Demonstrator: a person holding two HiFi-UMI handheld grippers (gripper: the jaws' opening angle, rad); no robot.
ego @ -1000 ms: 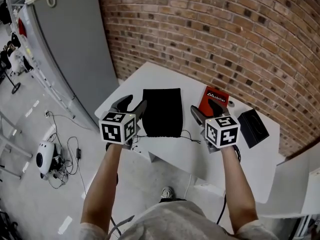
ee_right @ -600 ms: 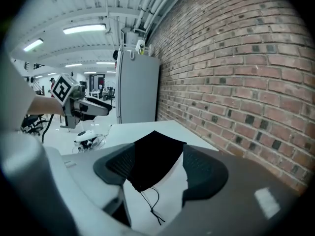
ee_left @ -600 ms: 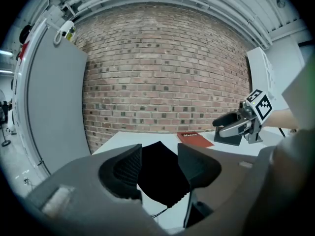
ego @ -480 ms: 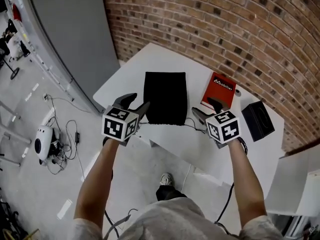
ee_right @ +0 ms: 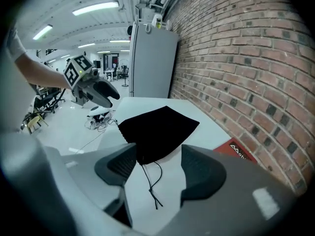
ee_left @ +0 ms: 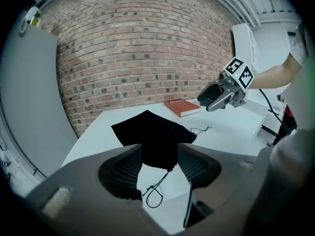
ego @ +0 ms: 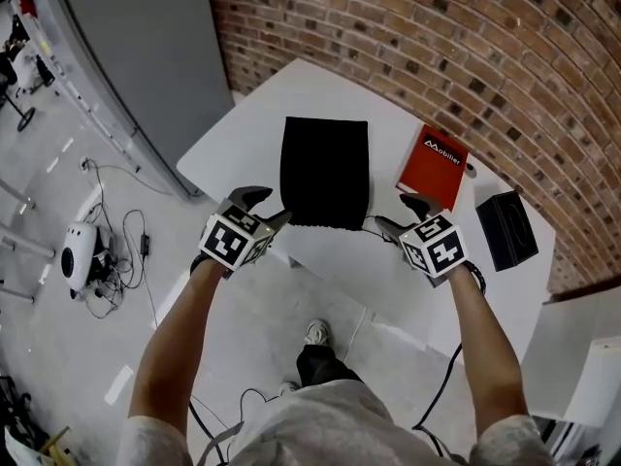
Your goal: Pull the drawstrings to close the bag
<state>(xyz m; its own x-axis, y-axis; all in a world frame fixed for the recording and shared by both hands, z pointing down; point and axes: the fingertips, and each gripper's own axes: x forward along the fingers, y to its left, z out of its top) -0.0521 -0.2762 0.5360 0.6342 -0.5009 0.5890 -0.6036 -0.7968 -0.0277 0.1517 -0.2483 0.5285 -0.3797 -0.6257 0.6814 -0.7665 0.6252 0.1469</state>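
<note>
An industrial lab or workshop: red brick wall (ego: 466, 37), plain white table (ego: 320, 95), loose black cables (ego: 105, 294) on grey concrete floor (ego: 58, 357), fluorescent strip lights (ee_right: 96, 8).

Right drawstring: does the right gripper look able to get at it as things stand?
Probably yes. The right gripper has just been closing a little, but its jaws stand apart, and the drawstring lies loose on the table in line between them, untouched; nothing blocks the way.

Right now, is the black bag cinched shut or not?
Not cinched: the black bag lies flat, its near edge full width, both drawstrings slack on the table.
</note>
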